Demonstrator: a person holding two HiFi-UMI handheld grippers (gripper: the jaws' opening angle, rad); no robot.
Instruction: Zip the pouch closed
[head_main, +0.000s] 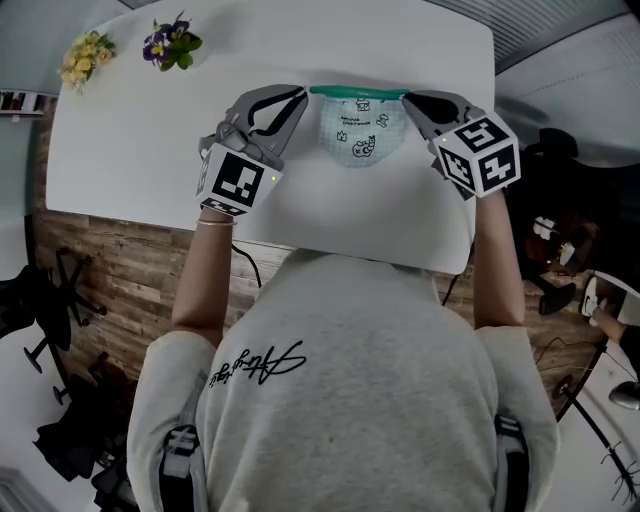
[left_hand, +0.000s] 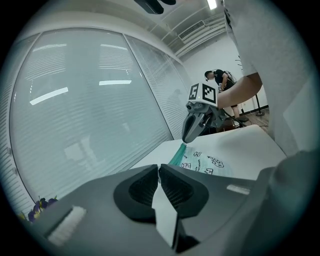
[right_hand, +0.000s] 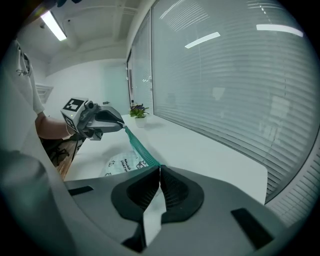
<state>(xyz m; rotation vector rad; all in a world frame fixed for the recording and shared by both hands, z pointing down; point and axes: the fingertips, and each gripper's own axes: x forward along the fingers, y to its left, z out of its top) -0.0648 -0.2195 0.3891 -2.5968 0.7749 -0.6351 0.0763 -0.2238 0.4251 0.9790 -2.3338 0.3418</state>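
Note:
A small pale pouch (head_main: 358, 132) printed with little cartoon figures hangs over the white table (head_main: 140, 150). Its teal zip edge (head_main: 356, 92) is stretched level between my two grippers. My left gripper (head_main: 303, 92) is shut on the zip's left end and my right gripper (head_main: 408, 97) is shut on its right end. In the left gripper view the jaws (left_hand: 159, 167) are pressed together; the teal zip (left_hand: 176, 154) runs from them to the right gripper (left_hand: 189, 141). In the right gripper view the shut jaws (right_hand: 159, 170) pinch the zip (right_hand: 137, 145), which leads to the left gripper (right_hand: 120, 126). The slider is not visible.
Two small flower pots, one yellow (head_main: 88, 55) and one purple (head_main: 172, 45), stand at the table's far left corner. The table's near edge runs just below the grippers. A black office chair (head_main: 50, 300) stands on the floor at left. A window with blinds (right_hand: 225, 75) lies beyond the table.

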